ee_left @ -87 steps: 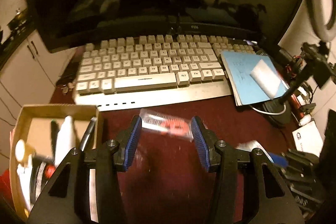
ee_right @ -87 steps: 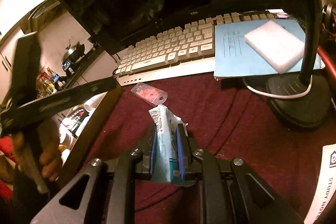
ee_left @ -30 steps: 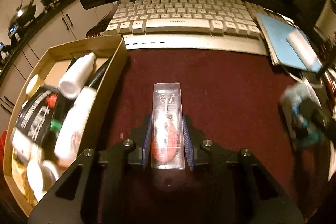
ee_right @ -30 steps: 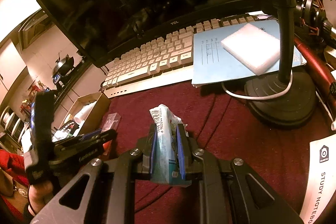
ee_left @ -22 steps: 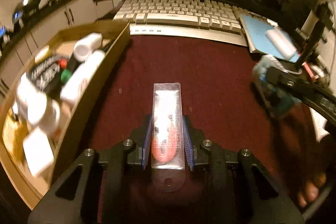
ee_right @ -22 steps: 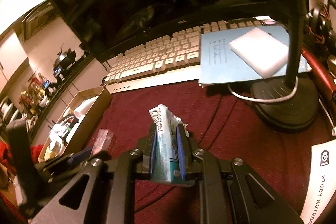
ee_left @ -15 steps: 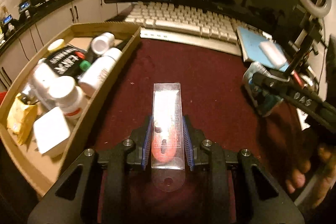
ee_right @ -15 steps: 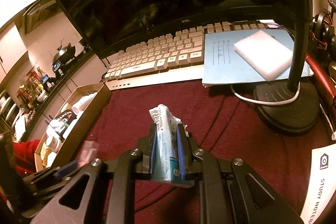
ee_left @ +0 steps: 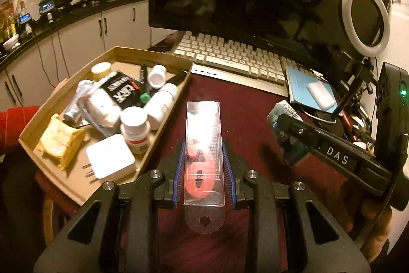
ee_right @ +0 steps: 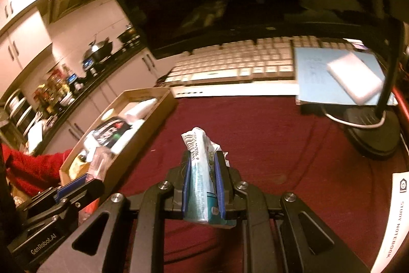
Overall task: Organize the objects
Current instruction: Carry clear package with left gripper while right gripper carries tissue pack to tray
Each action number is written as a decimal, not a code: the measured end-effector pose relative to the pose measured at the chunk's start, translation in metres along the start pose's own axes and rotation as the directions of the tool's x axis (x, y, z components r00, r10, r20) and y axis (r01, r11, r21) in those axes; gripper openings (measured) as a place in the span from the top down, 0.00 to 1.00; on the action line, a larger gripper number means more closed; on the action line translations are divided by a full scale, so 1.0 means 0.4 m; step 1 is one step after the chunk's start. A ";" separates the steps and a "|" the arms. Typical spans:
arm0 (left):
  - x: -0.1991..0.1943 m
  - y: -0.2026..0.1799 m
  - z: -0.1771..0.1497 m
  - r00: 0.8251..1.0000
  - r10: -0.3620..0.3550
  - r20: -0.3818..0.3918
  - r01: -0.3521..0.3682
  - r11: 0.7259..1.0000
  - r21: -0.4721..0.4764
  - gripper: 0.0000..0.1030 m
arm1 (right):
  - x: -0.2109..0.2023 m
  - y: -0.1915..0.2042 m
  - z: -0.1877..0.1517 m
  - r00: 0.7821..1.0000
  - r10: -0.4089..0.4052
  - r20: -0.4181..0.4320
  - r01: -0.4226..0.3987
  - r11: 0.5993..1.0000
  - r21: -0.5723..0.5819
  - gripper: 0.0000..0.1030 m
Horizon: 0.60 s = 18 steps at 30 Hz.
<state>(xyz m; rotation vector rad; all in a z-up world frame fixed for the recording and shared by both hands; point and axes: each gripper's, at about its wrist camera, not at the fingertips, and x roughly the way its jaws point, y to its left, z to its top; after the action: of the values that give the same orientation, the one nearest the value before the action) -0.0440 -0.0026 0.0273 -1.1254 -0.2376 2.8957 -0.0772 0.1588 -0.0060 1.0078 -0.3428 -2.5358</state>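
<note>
Clamping a clear blister pack (ee_left: 203,150), long axis along the fingers, left gripper (ee_left: 203,165) sits nearer the cardboard box (ee_left: 163,145) at frame left; right gripper (ee_right: 203,186) pinches a crumpled wrapper (ee_right: 200,170) over the desk (ee_right: 281,145).

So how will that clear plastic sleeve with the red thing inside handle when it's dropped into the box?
The clear plastic sleeve juts straight out past the left gripper, so probably fairly stiff. It looks thin, likely light. Its glossy faces may be slippery and could skid across the bottles in the cardboard box.
</note>
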 end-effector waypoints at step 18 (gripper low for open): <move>-0.086 0.143 0.012 0.998 0.005 0.060 0.003 0.992 -0.129 0.74 | 0.033 0.207 0.023 0.995 0.102 -0.018 -0.103 0.986 -0.132 0.84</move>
<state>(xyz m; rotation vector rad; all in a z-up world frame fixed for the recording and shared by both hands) -0.0198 -0.0624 0.0452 -1.0558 -0.4314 2.9558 -0.0704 0.0797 0.0225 0.9297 -0.2133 -2.4242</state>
